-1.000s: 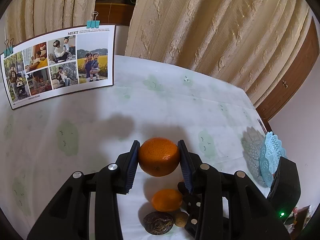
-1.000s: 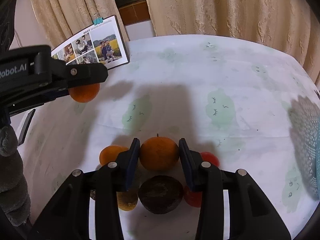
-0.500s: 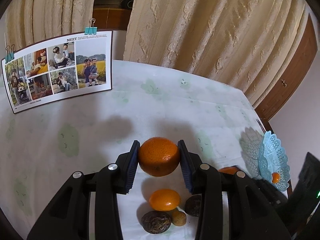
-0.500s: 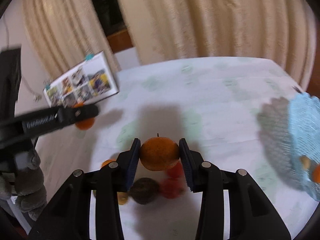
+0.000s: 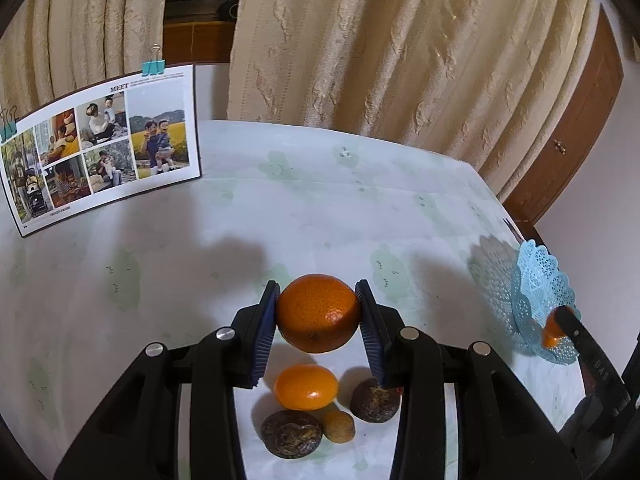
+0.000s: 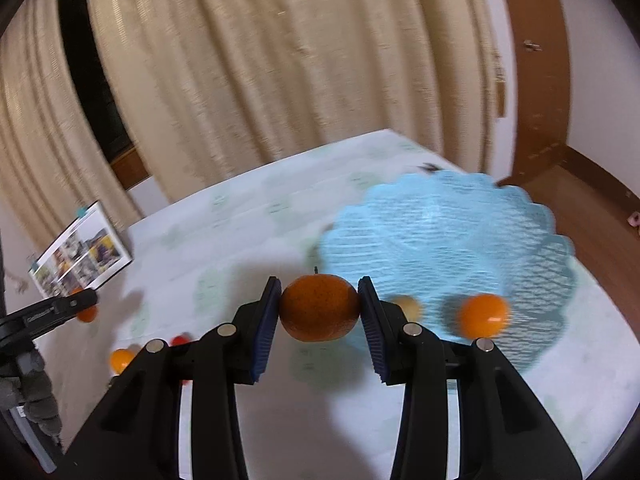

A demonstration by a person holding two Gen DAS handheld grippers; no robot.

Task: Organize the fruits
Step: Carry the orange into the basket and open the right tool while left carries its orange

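Cream curtains (image 5: 400, 52) hang behind a table under a white cloth printed with pale green clouds (image 5: 280, 216), and a brown wooden door (image 5: 576, 128) stands past its far corner. A photo-collage sheet (image 5: 100, 156), held by teal binder clips (image 5: 153, 67), stands propped at the back of the table.

The blue lace-pattern fruit basket (image 6: 460, 248) serves as landmark. The right gripper (image 6: 319, 309) hovers at the basket's near rim with its blue-padded jaws closed on a stemmed mandarin (image 6: 319, 307); this view is motion-blurred. Inside the basket lie an orange kumquat (image 6: 483, 315) and, close to the gripper's right finger, a small pale fruit (image 6: 408, 306).

Well away from the basket, toward the photo-collage sheet's side, the left gripper (image 5: 318, 314) is clamped on a larger orange (image 5: 318, 313), held clear above the cloth. Beneath it sits the loose pile: an oval orange fruit (image 5: 306, 386), two dark wrinkled passion fruits (image 5: 291, 434) (image 5: 374, 400) and a small tan fruit (image 5: 339, 426) between them, all close together. In the right wrist view, a red fruit (image 6: 181, 338) peeps out beside the same pile, partly hidden behind the right gripper's body.
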